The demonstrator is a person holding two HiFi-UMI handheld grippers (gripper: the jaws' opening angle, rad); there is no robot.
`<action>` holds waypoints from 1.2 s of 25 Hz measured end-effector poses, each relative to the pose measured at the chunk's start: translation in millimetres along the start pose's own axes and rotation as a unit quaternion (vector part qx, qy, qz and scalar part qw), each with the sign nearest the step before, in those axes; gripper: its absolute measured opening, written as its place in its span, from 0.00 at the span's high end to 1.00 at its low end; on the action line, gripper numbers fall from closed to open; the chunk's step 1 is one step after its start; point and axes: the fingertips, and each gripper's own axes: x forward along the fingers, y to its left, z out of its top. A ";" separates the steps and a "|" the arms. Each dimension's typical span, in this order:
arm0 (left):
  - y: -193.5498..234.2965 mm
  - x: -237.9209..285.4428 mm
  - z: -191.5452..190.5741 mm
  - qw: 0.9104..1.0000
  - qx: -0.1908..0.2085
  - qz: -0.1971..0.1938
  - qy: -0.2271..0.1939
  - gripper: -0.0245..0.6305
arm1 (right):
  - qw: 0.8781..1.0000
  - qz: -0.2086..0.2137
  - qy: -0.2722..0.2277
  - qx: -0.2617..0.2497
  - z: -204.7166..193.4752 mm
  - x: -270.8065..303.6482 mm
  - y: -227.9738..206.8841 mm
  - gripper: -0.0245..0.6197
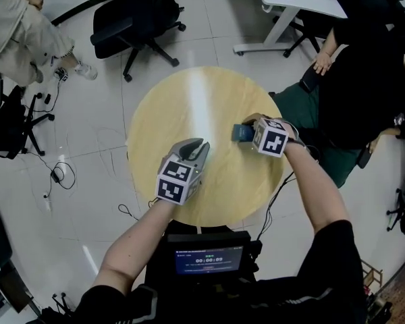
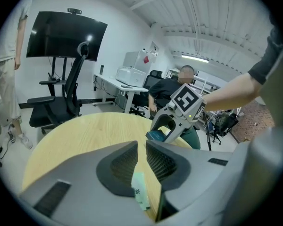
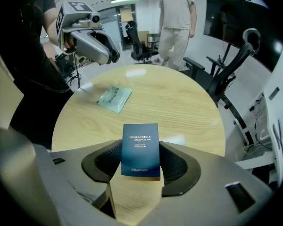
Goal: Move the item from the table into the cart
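1. Head view: the round wooden surface is the biggest thing here. It carries the things the person has to move. No cart shows in any view.
2. The left tongs hang over the near side of the surface. They are nearly pressed together, with only a thin slit between them, and they hold nothing. I think they are waiting for their turn.
3. The right tongs are over the far right side. They pinch a dark blue box by its two sides, so it cannot slip out. The box stands up in the tongs, off the surface. It looks ready to go to the cart.
4. A flat green packet lies on the surface, just under the left tongs. Nothing touches it.
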 end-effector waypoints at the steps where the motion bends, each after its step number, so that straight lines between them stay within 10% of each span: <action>1: -4.2 -12.6 7.7 1.000 0.004 0.001 -0.008 0.86 | 1.000 -0.012 -0.010 0.015 8.1 -13.1 3.9 0.58; 16: -158.9 -240.7 153.3 0.981 0.060 0.001 -0.186 0.93 | 0.952 -0.201 -0.203 0.114 114.7 -328.8 126.3 0.58; 30: -272.5 -364.6 167.0 0.961 0.093 -0.010 -0.262 0.96 | 0.868 -0.303 -0.363 0.152 130.2 -489.4 269.0 0.58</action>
